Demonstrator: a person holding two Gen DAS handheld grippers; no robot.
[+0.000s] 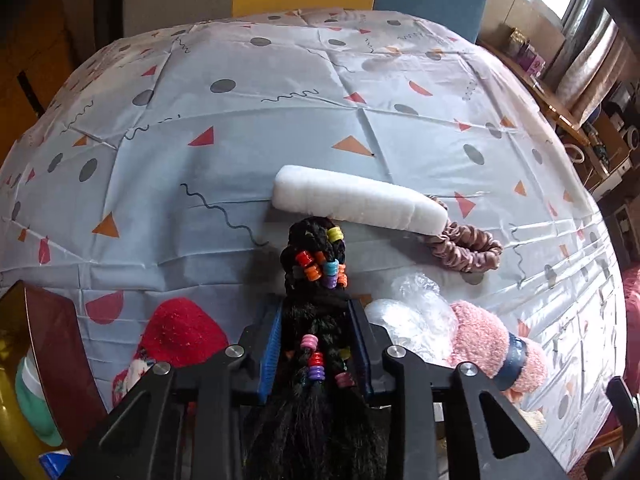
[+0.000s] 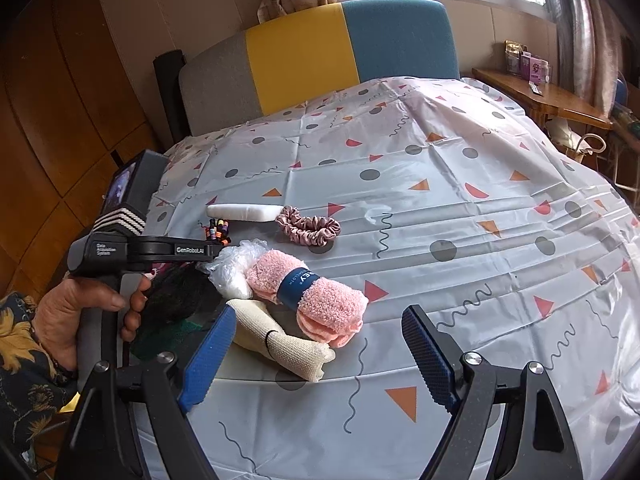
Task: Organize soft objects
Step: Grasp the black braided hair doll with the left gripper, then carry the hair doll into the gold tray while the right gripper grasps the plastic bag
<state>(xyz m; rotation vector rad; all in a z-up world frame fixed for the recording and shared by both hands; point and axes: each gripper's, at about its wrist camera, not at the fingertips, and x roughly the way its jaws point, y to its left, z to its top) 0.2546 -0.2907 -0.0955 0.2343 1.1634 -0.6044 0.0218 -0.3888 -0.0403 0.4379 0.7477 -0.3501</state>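
Jaws of left gripper (image 1: pixel 316 344) squeezing black beaded hair (image 1: pixel 316 264), right gripper (image 2: pixel 320 344) wide and empty; pink socks (image 2: pixel 308 292), scrunchie (image 2: pixel 308 227), sponge (image 2: pixel 244 212) left loose on counter (image 2: pixel 460 240).

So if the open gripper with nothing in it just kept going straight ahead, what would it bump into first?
Probably just the patterned tablecloth. The open right gripper points down at bare cloth, with the pink fuzzy socks and cream cloth roll slightly off to one side. Depth is hard to judge.
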